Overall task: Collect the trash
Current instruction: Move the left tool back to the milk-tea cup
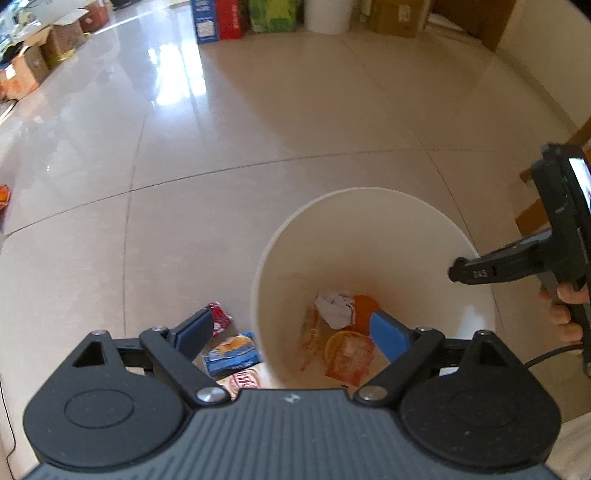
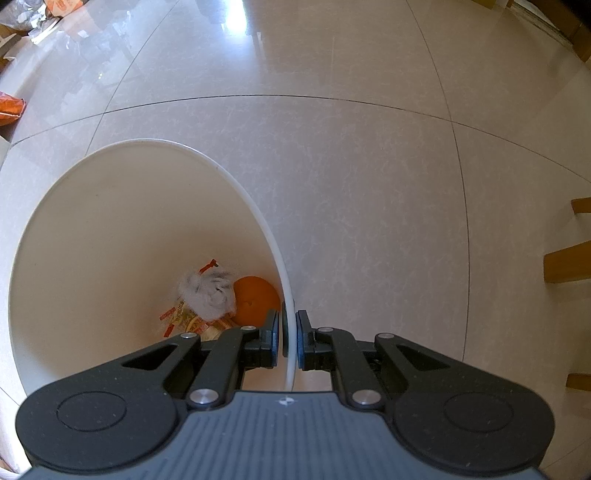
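A white bin (image 1: 369, 190) stands on the tiled floor. At its bottom lie a crumpled paper ball (image 1: 334, 308), an orange (image 1: 364, 310) and printed wrappers (image 1: 347, 354). My left gripper (image 1: 291, 334) is open and straddles the bin's near-left wall, with one blue finger (image 1: 388, 334) over the inside and nothing held. A red wrapper (image 1: 219, 317), a blue and orange packet (image 1: 232, 352) and a red-lettered wrapper (image 1: 243, 382) lie on the floor just left of the bin. My right gripper (image 2: 290, 332) is shut on the bin's rim (image 2: 236, 192); it also shows as right gripper (image 1: 461, 273) held by a hand (image 1: 565, 314).
Open cardboard boxes (image 1: 37, 62) line the far left, and coloured cartons (image 1: 221, 18) and a white tub (image 1: 327, 14) stand at the back. An orange packet (image 2: 11, 109) lies on the floor at far left. Wooden furniture legs (image 2: 569, 264) stand at right.
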### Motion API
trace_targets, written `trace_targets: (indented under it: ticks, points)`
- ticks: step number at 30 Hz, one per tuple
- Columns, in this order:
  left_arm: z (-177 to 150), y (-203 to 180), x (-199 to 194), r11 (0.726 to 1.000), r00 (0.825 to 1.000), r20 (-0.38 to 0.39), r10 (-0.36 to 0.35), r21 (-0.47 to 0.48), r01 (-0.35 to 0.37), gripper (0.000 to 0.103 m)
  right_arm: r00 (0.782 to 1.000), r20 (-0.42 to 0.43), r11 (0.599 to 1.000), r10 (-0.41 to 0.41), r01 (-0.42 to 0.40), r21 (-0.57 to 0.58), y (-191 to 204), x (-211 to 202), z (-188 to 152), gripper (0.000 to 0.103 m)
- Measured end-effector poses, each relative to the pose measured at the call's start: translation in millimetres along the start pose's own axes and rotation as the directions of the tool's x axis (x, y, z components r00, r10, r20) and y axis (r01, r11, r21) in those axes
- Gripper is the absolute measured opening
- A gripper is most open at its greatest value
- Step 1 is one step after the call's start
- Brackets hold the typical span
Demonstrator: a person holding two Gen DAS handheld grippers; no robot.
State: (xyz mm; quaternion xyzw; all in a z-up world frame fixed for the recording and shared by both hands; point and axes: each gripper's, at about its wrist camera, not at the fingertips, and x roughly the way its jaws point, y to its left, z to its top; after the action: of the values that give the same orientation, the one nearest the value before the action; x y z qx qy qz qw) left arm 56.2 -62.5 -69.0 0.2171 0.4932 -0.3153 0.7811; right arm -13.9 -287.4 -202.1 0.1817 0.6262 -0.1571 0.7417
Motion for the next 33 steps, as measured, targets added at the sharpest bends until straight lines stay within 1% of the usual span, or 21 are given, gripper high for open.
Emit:
trace_targets:
  ticks: [5, 10, 15, 18, 21, 24, 28, 33]
  points:
    - [-17, 28, 2, 0.998, 0.999, 0.022, 0.037, -0.045, -0.036, 0.092, 1.0, 0.001, 1.0, -0.003, 0.003, -0.002, 0, 0, 1, 0.012]
    - [-38, 57, 13, 0.991, 0.998, 0.013, 0.059, -0.124, -0.057, 0.092, 1.0, 0.001, 1.0, -0.007, 0.007, 0.0, 2, 0, 1, 0.012]
    - [-60, 76, 37, 0.981, 0.997, -0.018, 0.079, -0.177, -0.081, 0.092, 1.0, 0.002, 1.0, -0.005, 0.005, 0.003, 2, -1, 1, 0.013]
    - [-75, 83, 54, 0.978, 0.997, -0.029, 0.075, -0.191, -0.079, 0.092, 1.0, 0.002, 1.0, -0.008, 0.008, -0.001, 3, -1, 1, 0.013]
    - [-94, 91, 68, 0.974, 0.993, -0.029, 0.113, -0.193, -0.117, 0.092, 1.0, 0.002, 1.0, -0.009, 0.009, -0.002, 3, -1, 1, 0.014]
    - [-116, 93, 92, 0.976, 0.995, -0.066, 0.069, -0.203, -0.082, 0.092, 1.0, 0.003, 1.0, -0.009, 0.009, -0.001, 4, -1, 1, 0.014]
    - [-139, 88, 120, 0.982, 0.994, -0.085, 0.066, -0.173, -0.08, 0.092, 1.0, 0.005, 1.0, -0.012, 0.012, 0.002, 4, -1, 1, 0.014]
    - [-158, 74, 154, 0.997, 0.996, -0.08, 0.042, -0.062, -0.047, 0.092, 1.0, 0.007, 1.0, -0.025, 0.025, -0.003, 7, 0, 1, 0.014]
